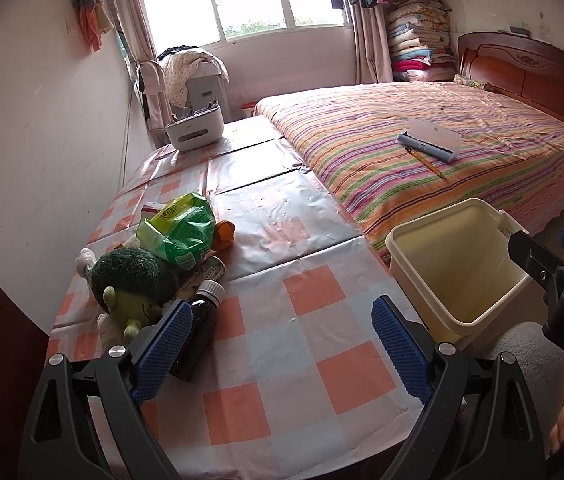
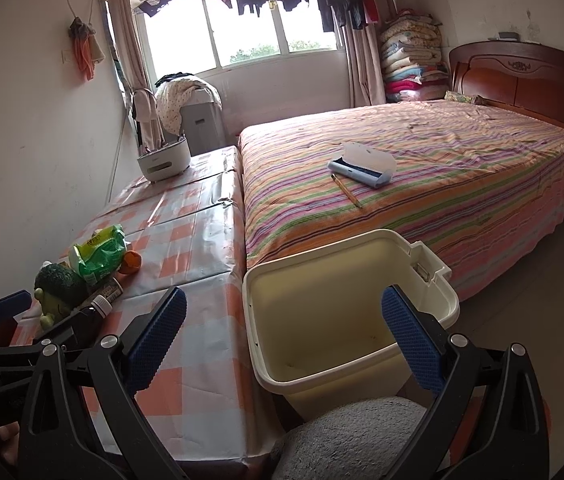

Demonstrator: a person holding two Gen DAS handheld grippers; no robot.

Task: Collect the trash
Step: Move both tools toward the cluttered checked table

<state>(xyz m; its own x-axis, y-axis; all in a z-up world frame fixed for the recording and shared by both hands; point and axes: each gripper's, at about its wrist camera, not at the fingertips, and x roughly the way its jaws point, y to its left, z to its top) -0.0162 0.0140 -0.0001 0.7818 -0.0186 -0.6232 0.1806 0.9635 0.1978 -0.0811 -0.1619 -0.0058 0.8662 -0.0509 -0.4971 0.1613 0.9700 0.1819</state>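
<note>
Currently the cream plastic bin (image 2: 351, 320) stands on the floor between the surface (image 1: 282, 320) and the bed (image 2: 421, 184), touching or just beside the surface's edge. Rectangular, smooth-walled, rim rolled outward, hinge bracket on its far side; interior bare, with only faint marks on the bottom.

Trash pile sits at the left near corner of the surface, against the wall side. Items: crinkled green plastic bag (image 1: 180, 232), glossy; dark brown bottle (image 1: 198, 332) with a white ribbed cap, lying on its side; a second small labelled bottle (image 1: 212, 270) under the bag; an orange object (image 1: 224, 236) just behind the bag — identity unclear. A broccoli-shaped plush toy (image 1: 130, 284), fuzzy dark green top and pale green body, leans in the same pile.

Surface is covered in shiny orange-and-white checked sheeting, creased at the fold lines. White rounded appliance (image 1: 194, 130) at its far end.

Left gripper (image 1: 278, 344): fingers spread wide, nothing between them; blue textured pads. Left pad (image 1: 162, 352) lies just beside the dark bottle — contact cannot be confirmed. Gripper is low over the surface, pointing along it.

Right gripper (image 2: 285, 344): fingers spread wide, holding nothing, poised above the near rim of the bin, aimed toward the bed.
</note>
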